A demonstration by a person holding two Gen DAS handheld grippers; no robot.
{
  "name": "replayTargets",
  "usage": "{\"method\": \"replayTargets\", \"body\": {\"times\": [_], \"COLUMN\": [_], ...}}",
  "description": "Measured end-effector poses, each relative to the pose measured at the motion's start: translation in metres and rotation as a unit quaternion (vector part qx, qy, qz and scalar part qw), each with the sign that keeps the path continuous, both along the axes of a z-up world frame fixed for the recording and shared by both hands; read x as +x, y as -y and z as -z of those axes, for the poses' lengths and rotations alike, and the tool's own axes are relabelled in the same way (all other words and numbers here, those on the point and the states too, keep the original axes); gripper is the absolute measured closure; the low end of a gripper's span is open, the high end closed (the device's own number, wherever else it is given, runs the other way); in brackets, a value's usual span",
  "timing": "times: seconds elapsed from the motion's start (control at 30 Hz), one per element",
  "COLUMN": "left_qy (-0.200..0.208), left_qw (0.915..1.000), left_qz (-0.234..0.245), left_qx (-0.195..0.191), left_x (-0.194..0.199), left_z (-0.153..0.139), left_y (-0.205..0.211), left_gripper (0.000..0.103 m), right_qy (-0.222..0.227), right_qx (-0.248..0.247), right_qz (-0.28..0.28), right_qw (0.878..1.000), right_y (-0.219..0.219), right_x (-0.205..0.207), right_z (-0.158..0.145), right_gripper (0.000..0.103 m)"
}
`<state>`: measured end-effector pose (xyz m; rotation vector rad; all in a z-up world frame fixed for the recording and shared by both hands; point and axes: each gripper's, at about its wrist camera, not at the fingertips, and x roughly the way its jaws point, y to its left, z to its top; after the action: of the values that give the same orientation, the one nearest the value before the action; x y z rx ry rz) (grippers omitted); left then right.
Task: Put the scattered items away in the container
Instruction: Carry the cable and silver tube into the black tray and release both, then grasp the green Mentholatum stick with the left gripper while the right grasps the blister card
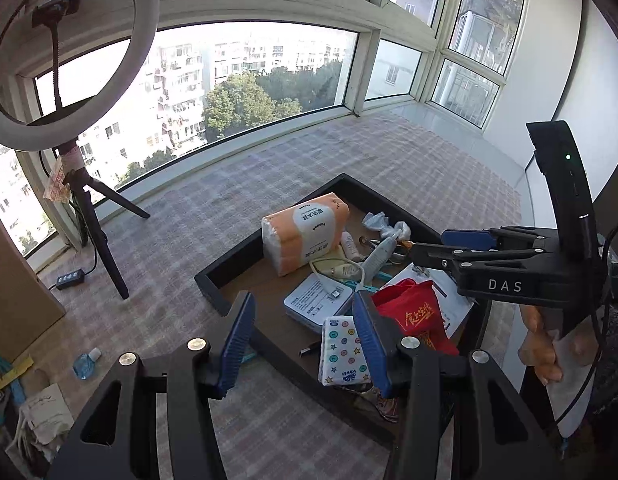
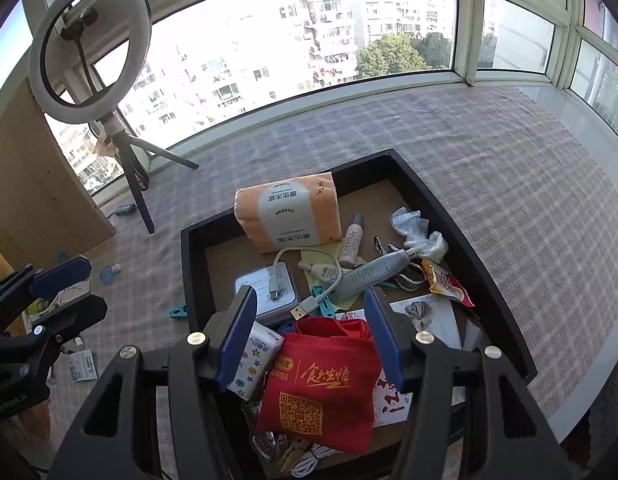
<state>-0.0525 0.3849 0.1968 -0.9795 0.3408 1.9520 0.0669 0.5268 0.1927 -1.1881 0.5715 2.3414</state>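
Plaid cloth (image 2: 509,184) over whole bench. Far left: ring light (image 2: 91,48) on tripod by window, small blue bottle (image 1: 85,365) loose on cloth, teal clip (image 2: 177,312) just outside container wall. Left gripper (image 1: 305,346) wide, nothing held, above near corner of black container (image 2: 469,240). Inside container: orange tissue pack (image 2: 289,212) at back, white box (image 2: 267,288) with USB cable (image 2: 309,300) across it, patterned tissue packet (image 2: 251,360) beside red bag (image 2: 321,384). Right gripper (image 2: 309,340) wide over red bag, pads clear of it. Further right: grey tube (image 2: 373,272), snack sachet (image 2: 449,284), crumpled wrapper (image 2: 417,232).
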Motion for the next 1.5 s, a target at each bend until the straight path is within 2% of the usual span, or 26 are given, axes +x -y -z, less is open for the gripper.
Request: {"method": "replayTargets", "body": {"times": [0.2,0.37,0.5,0.63,0.73,0.83,0.97,1.2,1.37,1.5], "left_qy": [-0.01,0.0,-0.005,0.012,0.024,0.039,0.072,0.122,0.182,0.217], "left_qw": [0.9993,0.996,0.989,0.9786,0.9704,0.9655,0.9614,0.9486,0.931,0.9187], "left_qz": [-0.031,-0.079,-0.126,-0.172,-0.198,-0.208,-0.226,-0.277,-0.311,-0.325], "left_qx": [-0.02,-0.041,-0.078,-0.112,-0.137,-0.151,-0.14,-0.094,-0.059,-0.058], "left_x": [-0.009,-0.024,-0.034,-0.04,-0.039,-0.036,-0.03,-0.048,-0.085,-0.107], "left_z": [0.005,0.022,0.044,0.073,0.092,0.108,0.125,0.134,0.141,0.155], "left_y": [0.038,0.1,0.165,0.241,0.287,0.314,0.334,0.347,0.337,0.323], "left_gripper": [0.055,0.054,0.054,0.054,0.054,0.054,0.054,0.055,0.056,0.059], "right_qy": [-0.002,-0.006,0.011,0.034,0.04,0.045,0.05,0.055,0.061,0.053], "right_qx": [-0.006,0.003,0.006,0.019,0.001,-0.011,-0.002,0.018,0.033,0.056], "right_qz": [-0.048,-0.122,-0.202,-0.259,-0.299,-0.346,-0.41,-0.524,-0.578,-0.612], "right_qw": [0.999,0.992,0.979,0.965,0.953,0.937,0.911,0.85,0.813,0.787], "right_y": [0.028,0.069,0.11,0.151,0.179,0.212,0.26,0.332,0.361,0.374], "right_x": [-0.02,-0.043,-0.067,-0.089,-0.108,-0.125,-0.142,-0.16,-0.166,-0.164], "right_z": [0.005,0.021,0.039,0.055,0.062,0.068,0.074,0.091,0.11,0.116], "right_gripper": [0.046,0.045,0.045,0.045,0.045,0.045,0.045,0.045,0.041,0.041]}}
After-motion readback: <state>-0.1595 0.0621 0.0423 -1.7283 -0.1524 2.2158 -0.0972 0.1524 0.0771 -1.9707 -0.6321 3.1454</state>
